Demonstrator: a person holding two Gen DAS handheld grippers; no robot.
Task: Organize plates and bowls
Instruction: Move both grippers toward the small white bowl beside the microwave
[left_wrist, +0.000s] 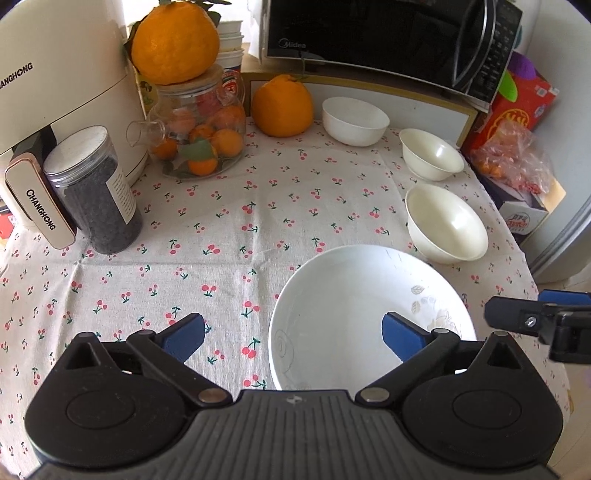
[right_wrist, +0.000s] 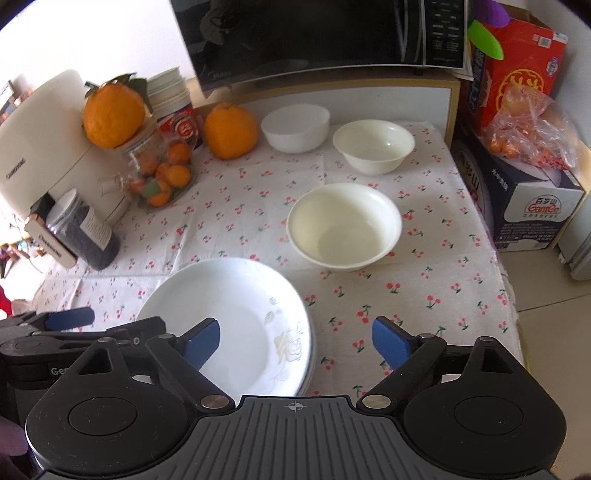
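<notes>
I'm holding both tongs, left and right, wide apart and empty over the plates stacked near the tabletop's front edge. Plates seem done; next I'm judging the three bowls toward the right edge need nesting.

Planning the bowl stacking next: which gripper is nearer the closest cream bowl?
Right. The right gripper hovers open just in front of the cream bowl, over the plate stack's right rim. The left gripper sits at the stack's far side.
</notes>
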